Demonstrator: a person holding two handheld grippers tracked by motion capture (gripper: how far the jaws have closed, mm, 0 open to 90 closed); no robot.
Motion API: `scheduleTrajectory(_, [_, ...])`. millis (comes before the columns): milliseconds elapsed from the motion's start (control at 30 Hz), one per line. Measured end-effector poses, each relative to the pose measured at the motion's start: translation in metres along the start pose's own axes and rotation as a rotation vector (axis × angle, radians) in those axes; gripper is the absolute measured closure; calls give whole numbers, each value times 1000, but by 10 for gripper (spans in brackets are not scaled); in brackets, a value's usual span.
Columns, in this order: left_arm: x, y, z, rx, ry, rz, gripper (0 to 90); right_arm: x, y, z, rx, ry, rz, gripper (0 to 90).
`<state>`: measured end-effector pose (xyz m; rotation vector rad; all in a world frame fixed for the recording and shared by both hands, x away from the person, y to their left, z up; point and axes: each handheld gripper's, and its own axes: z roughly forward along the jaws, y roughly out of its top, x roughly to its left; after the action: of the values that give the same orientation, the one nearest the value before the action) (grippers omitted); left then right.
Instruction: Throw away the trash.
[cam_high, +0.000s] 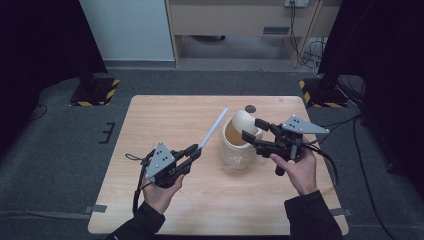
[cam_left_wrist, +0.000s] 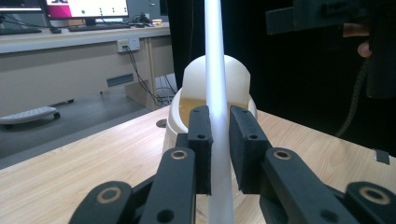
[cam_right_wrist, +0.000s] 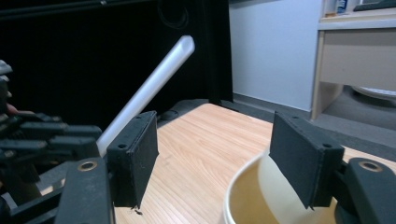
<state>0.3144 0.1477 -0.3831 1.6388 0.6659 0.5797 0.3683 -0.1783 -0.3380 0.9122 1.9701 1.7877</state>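
A cream cup (cam_high: 235, 152) holding a tan drink stands right of the table's middle, its domed lid (cam_high: 243, 120) tipped up at the far side. My left gripper (cam_high: 196, 150) is shut on the lower end of a long white straw (cam_high: 214, 129), which slants up toward the cup. In the left gripper view the straw (cam_left_wrist: 215, 56) rises between the two pads (cam_left_wrist: 201, 140), with the cup (cam_left_wrist: 177, 116) behind it. My right gripper (cam_high: 255, 130) stands open at the cup's right rim. In the right gripper view, the rim (cam_right_wrist: 243, 186) lies between the spread jaws and the straw (cam_right_wrist: 149, 86) is beyond.
A small dark round spot (cam_high: 250, 108) marks the wooden table (cam_high: 165, 115) just beyond the cup. Black stands on yellow-striped bases (cam_high: 95, 90) sit on the floor past both far corners. Bare wood lies left of and in front of the grippers.
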Motion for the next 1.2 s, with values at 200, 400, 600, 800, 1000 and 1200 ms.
scheduleTrajectory(200, [-4,0,2,1,-11,7,789,6,3,9,1,28,14,340])
scheduleTrajectory(400, [-7,0,3,1,-18,14,789,13,6,17,10,55,20,352])
scheduleTrajectory(600, [-12,-1,7,1,-30,18,789,16,4,22,0,88,56,368])
scheduleTrajectory(800, [-18,0,10,-3,-42,31,789,17,2,25,9,92,61,394])
scheduleTrajectory(1000, [-22,2,13,-8,-57,36,789,19,0,28,21,107,75,447])
scheduleTrajectory(1200, [-28,0,18,-2,-66,49,789,20,-1,30,30,136,99,575])
